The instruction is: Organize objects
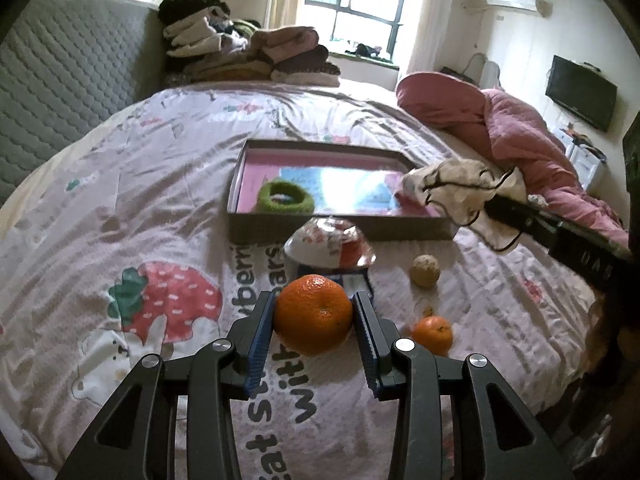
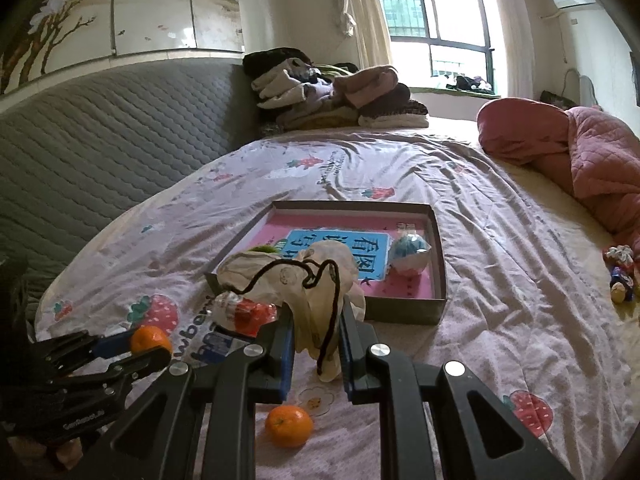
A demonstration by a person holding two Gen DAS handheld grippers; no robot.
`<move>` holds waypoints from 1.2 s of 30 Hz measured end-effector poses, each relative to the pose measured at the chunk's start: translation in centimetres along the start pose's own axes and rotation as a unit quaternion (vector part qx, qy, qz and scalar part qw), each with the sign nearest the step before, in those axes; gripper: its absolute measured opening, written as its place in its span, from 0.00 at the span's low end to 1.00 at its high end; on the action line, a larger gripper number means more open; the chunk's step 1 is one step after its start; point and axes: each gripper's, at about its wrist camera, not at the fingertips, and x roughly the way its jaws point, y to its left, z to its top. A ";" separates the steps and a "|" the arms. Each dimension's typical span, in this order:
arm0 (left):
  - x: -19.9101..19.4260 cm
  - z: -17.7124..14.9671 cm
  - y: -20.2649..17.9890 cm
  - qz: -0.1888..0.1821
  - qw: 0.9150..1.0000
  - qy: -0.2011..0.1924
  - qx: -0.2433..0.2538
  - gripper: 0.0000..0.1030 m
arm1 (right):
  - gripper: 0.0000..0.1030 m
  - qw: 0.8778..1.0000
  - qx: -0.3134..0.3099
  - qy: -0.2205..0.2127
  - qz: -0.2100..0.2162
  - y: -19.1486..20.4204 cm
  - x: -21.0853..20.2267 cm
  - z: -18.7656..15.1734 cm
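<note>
Orange (image 1: 314, 314) pinched between left fingers (image 1: 262, 326) — cloth pouch (image 2: 316, 292) between right fingers (image 2: 354, 344).

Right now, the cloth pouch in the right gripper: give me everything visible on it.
The pouch is off-white, thin crumpled fabric with a faint print and a dark drawstring looping loosely across it and trailing down. The right gripper is shut on its lower part, so it bunches above the fingers and a tail hangs below. It is held up at the near corner of the shallow box, partly overlapping the rim in view; actual contact with the box cannot be judged. Contents, if any, are not visible.
</note>
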 end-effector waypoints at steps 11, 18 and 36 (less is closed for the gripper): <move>-2.3 1.5 -1.8 0.002 0.999 -0.028 0.015 0.39 | 0.19 1.000 -0.005 -0.020 0.006 0.9 -2.1 0.3; -3.7 2.3 -3.0 0.008 0.999 -0.042 0.025 0.39 | 0.19 0.999 -0.012 -0.037 0.007 1.5 -3.9 0.5; -5.4 5.3 -4.7 0.014 0.996 -0.075 0.036 0.39 | 0.19 0.997 0.004 -0.076 0.012 0.0 -6.3 2.4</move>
